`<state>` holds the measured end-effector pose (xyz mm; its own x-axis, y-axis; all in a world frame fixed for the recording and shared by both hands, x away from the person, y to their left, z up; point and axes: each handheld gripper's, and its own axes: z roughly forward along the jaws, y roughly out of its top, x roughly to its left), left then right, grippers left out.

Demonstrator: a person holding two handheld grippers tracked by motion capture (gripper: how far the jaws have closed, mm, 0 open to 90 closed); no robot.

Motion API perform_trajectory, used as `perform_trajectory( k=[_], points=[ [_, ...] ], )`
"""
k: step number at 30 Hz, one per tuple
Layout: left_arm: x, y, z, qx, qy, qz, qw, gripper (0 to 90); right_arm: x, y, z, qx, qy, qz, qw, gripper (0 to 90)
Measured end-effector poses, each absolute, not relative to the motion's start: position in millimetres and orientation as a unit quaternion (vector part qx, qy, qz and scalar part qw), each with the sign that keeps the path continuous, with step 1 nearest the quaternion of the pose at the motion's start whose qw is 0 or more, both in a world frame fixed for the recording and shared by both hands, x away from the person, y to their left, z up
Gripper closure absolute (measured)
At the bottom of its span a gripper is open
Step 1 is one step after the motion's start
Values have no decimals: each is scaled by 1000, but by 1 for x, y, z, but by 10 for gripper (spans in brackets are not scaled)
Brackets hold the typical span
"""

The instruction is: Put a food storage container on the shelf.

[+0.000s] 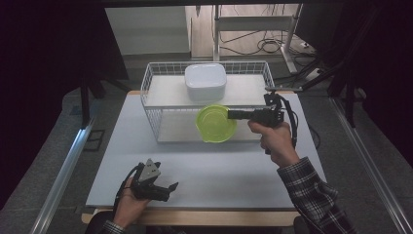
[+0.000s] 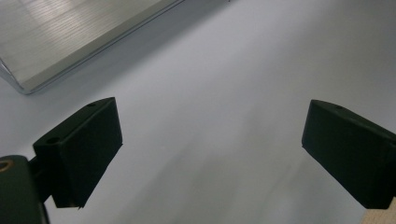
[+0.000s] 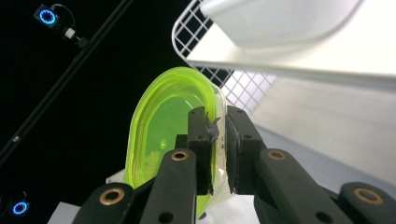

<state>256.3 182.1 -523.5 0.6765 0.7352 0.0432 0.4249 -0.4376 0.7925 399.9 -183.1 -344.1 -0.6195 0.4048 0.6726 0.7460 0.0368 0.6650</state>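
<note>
Right gripper pinches green bowl rim, clear of rack front edge. Left gripper wide open, empty, idle by table near edge.

Both grippers, left gripper and right gripper, are matte black with chunky jaws, brass-coloured pivot screws, black cables trailing behind. Grey triangle plate tops the left one. Plaid sleeve behind the right.
</note>
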Motion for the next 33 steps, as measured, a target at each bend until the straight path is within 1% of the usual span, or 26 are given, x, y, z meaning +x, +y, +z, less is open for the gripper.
perform_trajectory(
  k=[12, 23, 33],
  points=[
    [256, 182, -523, 822, 354, 193, 402, 46, 412, -178, -305, -402, -696, -579, 135, 814],
    [256, 182, -523, 823, 353, 190, 402, 45, 427, -164, -269, -403, -686, -595, 115, 813],
    [256, 182, -523, 824, 352, 188, 403, 46, 447, -148, -249, -419, -670, -607, 85, 813]
  ],
)
